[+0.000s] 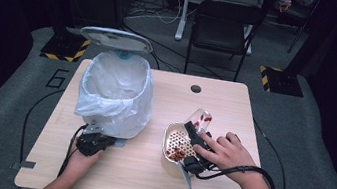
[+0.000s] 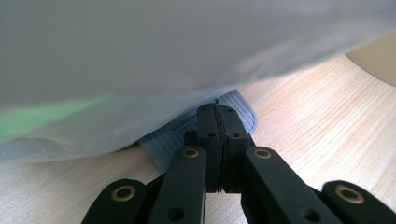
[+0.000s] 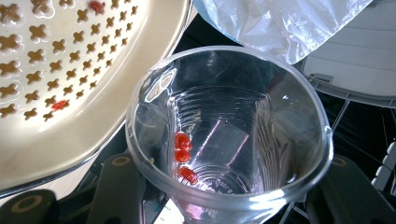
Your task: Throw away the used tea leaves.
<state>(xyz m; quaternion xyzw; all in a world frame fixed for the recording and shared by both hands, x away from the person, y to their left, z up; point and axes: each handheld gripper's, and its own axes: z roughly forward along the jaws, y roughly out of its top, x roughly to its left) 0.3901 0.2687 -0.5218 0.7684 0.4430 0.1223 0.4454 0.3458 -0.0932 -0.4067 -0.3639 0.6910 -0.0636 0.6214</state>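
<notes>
Wooden table (image 1: pixel 145 172), dark room behind. I log the lined pedal bin (image 1: pixel 116 92) as landmark. Left gripper (image 2: pixel 219 116): jaws closed, tips seemingly pressing the bin's pedal (image 2: pixel 243 109). Right gripper (image 1: pixel 194 146), right of bin: clamped on a clear cup (image 3: pixel 229 135), tipped over the perforated colander (image 1: pixel 177 144), red bits (image 3: pixel 182 149) inside.

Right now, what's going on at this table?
A person's right gripper holds a clear cup, tipped over a perforated strainer that already holds red bits; a few red bits cling inside the cup. The left gripper is shut, pressing the pedal of the bag-lined bin, whose lid stands open.
</notes>
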